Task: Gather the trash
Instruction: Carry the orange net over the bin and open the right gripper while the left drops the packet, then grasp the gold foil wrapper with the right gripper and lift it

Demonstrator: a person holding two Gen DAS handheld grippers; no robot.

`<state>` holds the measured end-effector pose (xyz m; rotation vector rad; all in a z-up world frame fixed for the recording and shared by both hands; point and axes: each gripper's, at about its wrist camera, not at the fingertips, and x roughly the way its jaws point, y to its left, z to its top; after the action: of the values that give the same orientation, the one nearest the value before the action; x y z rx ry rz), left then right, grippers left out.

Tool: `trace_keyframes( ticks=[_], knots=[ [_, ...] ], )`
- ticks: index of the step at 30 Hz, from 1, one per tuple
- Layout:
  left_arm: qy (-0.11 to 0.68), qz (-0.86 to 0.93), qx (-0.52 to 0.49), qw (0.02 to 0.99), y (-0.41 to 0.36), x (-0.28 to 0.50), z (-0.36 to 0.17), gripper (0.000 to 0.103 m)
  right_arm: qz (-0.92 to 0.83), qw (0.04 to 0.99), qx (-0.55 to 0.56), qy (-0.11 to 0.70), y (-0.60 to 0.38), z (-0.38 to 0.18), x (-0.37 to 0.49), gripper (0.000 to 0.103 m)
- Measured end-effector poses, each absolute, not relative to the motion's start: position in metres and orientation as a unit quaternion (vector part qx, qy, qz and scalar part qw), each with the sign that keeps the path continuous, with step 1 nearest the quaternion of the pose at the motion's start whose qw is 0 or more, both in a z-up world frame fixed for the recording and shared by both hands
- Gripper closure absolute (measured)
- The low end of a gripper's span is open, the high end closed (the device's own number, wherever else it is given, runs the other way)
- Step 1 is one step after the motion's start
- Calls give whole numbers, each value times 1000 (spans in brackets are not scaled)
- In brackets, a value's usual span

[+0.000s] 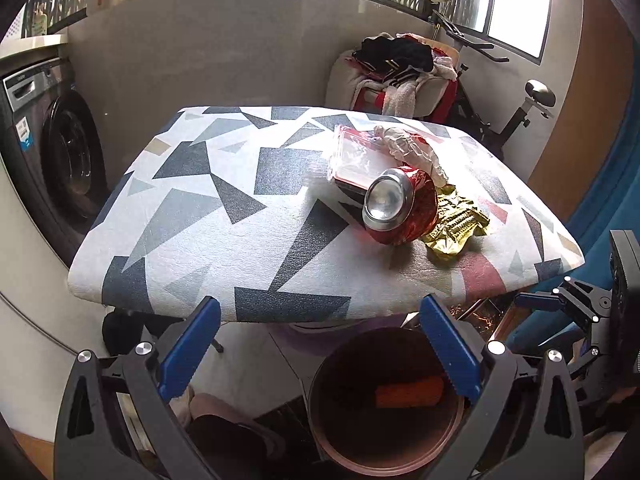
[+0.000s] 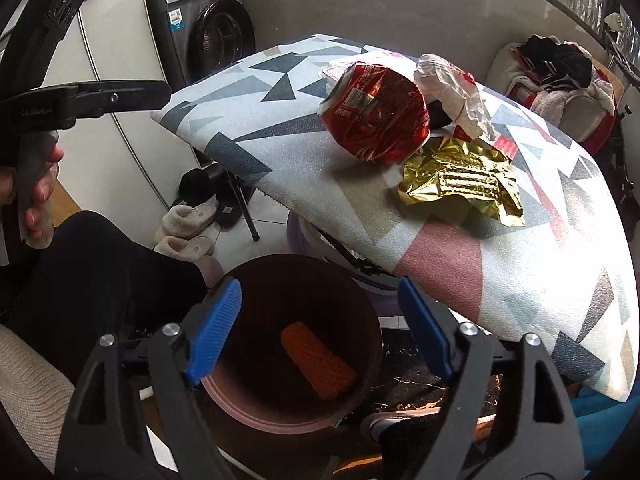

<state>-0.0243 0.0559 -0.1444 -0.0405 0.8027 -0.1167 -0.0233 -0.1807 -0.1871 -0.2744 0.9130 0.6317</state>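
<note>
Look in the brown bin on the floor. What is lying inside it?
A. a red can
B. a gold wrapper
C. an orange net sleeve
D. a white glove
C: the orange net sleeve lies at the bottom of the brown bin, while the crushed red can, the gold wrapper and the crumpled white piece are all up on the patterned table.

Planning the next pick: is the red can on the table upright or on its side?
On its side. The crushed red can lies on the table, its round silver end facing sideways.
</note>
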Motion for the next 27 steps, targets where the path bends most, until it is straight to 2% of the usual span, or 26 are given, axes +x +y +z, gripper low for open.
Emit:
trace_keyframes(
  ticks=[1, 15, 27],
  knots=[
    [391, -56, -19, 919, 56, -24, -145, 6, 293, 844, -130, 429, -182, -187, -23, 6],
    [394, -54, -19, 917, 55, -24, -147, 6, 243, 859, -114, 435, -200, -186, -5, 5],
    [384, -66, -21, 921, 60, -19, -149, 6, 209, 874, 5, 438, -246, -178, 30, 5]
  ],
)
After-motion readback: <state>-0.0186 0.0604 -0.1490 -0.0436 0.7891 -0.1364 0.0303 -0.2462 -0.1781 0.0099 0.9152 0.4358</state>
